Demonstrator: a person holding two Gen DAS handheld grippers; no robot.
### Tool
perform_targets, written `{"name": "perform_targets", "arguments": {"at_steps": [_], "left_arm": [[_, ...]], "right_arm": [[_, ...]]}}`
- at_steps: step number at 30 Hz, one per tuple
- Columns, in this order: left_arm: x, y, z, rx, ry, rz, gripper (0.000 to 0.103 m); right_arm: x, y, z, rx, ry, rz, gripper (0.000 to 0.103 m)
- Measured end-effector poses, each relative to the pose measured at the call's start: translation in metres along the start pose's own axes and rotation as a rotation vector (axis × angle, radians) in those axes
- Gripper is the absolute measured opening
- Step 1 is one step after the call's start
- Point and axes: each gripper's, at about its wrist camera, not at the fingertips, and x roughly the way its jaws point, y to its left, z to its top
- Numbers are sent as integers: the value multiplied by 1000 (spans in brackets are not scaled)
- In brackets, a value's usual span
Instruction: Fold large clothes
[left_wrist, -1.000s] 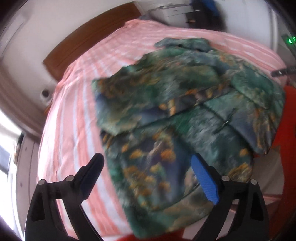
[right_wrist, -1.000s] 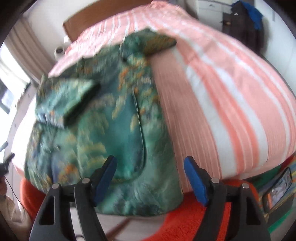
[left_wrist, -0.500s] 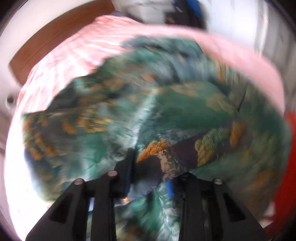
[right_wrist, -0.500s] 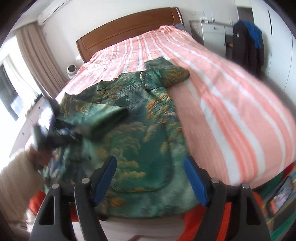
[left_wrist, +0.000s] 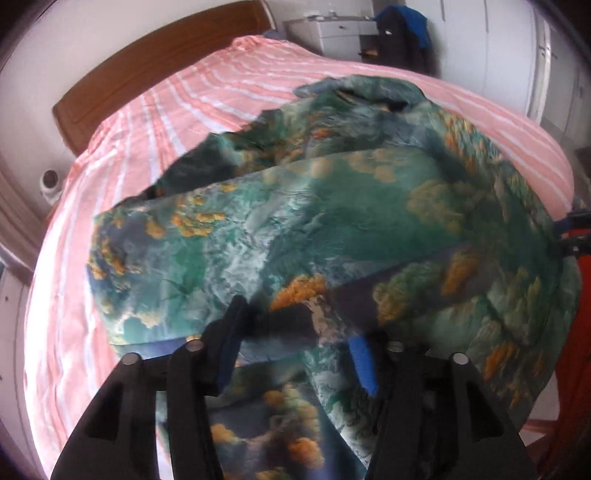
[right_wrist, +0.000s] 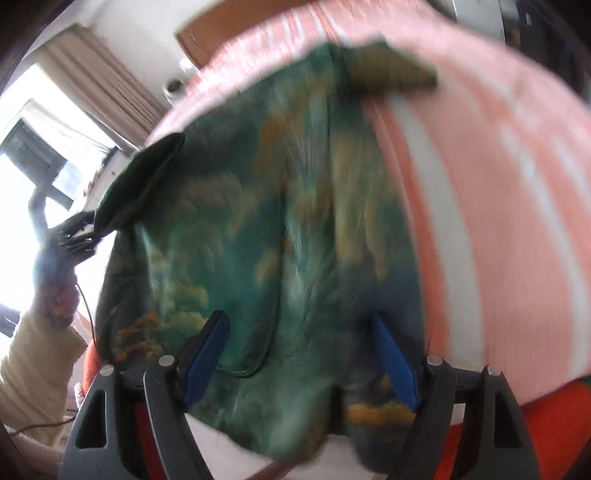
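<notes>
A large green shirt (left_wrist: 332, 221) with orange and blue print lies on the pink striped bed (left_wrist: 155, 122). My left gripper (left_wrist: 295, 343) is shut on a bunched fold of the shirt's lower left part and holds it lifted above the rest. In the right wrist view the shirt (right_wrist: 295, 221) is blurred; the left gripper (right_wrist: 74, 232) shows at far left with the raised cloth. My right gripper (right_wrist: 299, 354) is open, its blue pads on either side of the shirt's near hem, over the bed's front edge.
A wooden headboard (left_wrist: 155, 70) stands at the far end. A white dresser (left_wrist: 332, 33) and hanging dark clothes (left_wrist: 402, 33) are beyond the bed. An orange cloth (right_wrist: 535, 424) lies at the near edge. A window with curtains (right_wrist: 92, 92) is at left.
My left gripper came down on the shirt, closed on a fold and lifted it up over the shirt. My right gripper stayed open and moved closer over the near hem.
</notes>
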Motion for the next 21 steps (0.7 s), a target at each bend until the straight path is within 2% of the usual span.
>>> {"name": "perform_targets", "arguments": {"at_steps": [3,5,6,7,10,14,16,17,21], "left_arm": [[3,-20,-8,79,18,-3,79],[-8,-24,-19,121,35,-21,81],[-13,-26,-23,141,47,-33,81],[-17,-26,-23,154,54,-39,82],[-31,-29,-32,188,51,-61,89],[-30,-47,-24,232,30,-43,92],[-19,-63,-14,292,15,22,92],[-10,-74,-7,332,0,77,92],[32,-80,22,350,-6,209,92]], "right_arm": [[17,-13,-6,-3,15,22,78],[15,-10,-4,-47,26,-3,52],[8,-8,-2,-81,25,-18,24],[-3,-10,2,-90,16,-45,17],[-36,-34,12,-72,-21,-146,16],[-49,-79,10,50,-50,-192,16],[-40,-70,7,26,-43,-219,16],[-36,-60,7,5,-45,-238,16],[-32,-46,7,16,-65,-237,16]]}}
